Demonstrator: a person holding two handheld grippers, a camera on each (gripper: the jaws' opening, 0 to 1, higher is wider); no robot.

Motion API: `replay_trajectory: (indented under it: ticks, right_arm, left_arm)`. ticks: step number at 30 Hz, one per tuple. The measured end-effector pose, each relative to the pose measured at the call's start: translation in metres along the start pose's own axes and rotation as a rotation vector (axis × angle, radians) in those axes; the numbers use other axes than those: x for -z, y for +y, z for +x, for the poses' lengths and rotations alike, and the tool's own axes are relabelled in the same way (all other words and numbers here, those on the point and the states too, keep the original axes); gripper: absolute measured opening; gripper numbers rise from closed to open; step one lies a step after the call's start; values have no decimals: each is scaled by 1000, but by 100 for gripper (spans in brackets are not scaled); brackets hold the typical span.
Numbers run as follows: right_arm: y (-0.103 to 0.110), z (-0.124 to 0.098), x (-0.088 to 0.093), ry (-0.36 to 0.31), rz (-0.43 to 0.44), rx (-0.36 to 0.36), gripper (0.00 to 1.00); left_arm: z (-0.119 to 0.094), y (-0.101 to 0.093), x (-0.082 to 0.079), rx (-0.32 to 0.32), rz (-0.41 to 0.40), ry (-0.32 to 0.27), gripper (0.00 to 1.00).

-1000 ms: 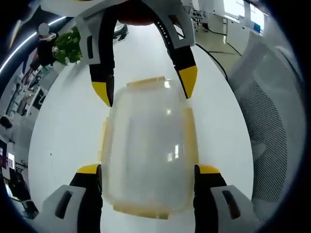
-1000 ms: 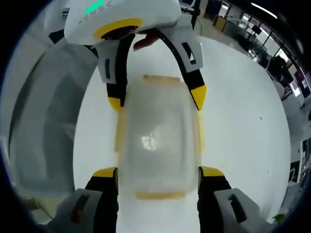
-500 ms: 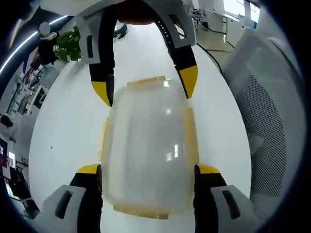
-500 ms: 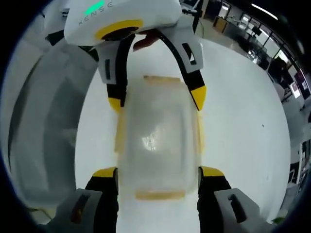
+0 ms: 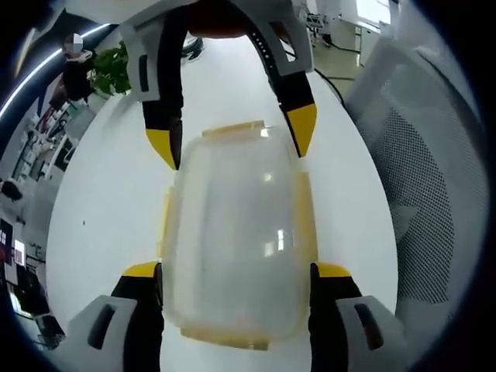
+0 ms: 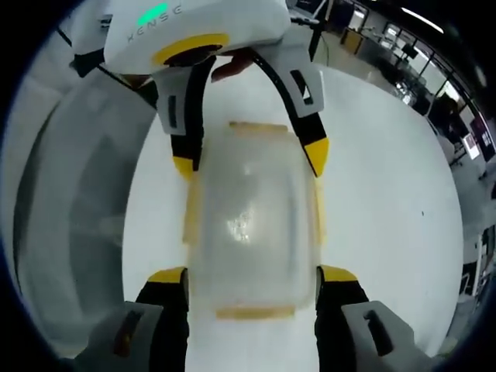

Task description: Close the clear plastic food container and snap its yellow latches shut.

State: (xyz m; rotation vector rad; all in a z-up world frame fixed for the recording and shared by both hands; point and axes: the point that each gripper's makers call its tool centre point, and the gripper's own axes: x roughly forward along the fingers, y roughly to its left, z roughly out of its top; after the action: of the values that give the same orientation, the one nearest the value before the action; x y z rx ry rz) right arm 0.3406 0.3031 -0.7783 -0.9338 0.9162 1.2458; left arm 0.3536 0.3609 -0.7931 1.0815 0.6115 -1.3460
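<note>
The clear plastic container [image 5: 236, 232] with its lid on is gripped at its two ends over the white table [image 5: 101, 209]. Yellow latches [image 5: 306, 217] run along its edges; whether they are snapped down is unclear. In the left gripper view, my left gripper [image 5: 238, 271] is shut on the near end, and my right gripper [image 5: 231, 138] clamps the far end. The right gripper view has the same container [image 6: 252, 225] with my right gripper [image 6: 252, 273] shut on its near end and the left gripper [image 6: 249, 159] at the far end. A hand shows behind each far gripper.
A grey mesh chair [image 5: 434, 201] stands close to the table edge; in the right gripper view the chair [image 6: 77, 209] is on the left. A green plant [image 5: 112, 70] and a person [image 5: 75, 74] are beyond the table. Office desks [image 6: 403, 70] lie further back.
The container stays fixed between both pairs of jaws. The background has slid a little, and the chair now looms nearer in both views.
</note>
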Motion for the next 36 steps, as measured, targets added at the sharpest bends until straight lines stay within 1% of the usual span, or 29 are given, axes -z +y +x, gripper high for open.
replay_trajectory:
  ticks: [11, 20, 28, 36]
  right_arm:
    - [0, 4, -9, 0, -7, 3, 66]
    - [0, 4, -9, 3, -10, 1, 66]
    - [-7, 5, -9, 4, -21, 0, 66]
    - [-18, 6, -9, 5, -25, 1, 66]
  left_arm:
    - [-5, -1, 9, -5, -6, 0, 77]
    - [-5, -1, 9, -1, -9, -3, 77]
    - [-3, 5, 10, -6, -14, 2, 77]
    - [0, 16, 12, -9, -18, 1, 77]
